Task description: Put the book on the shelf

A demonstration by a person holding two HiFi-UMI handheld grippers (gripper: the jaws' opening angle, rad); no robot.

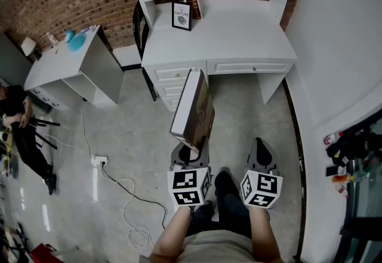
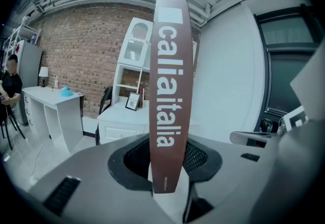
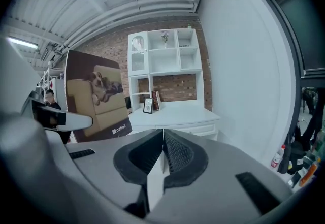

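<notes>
The book (image 2: 170,91) stands upright, its lower edge pinched in the left hand-held gripper (image 2: 165,187); the right hand-held gripper (image 3: 162,164) is pressed together, empty.

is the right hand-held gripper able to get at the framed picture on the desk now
Probably not yet: the right hand-held gripper hangs over the floor, short of the desk. Nothing stands in front of the framed picture, so stepping closer should do.
</notes>
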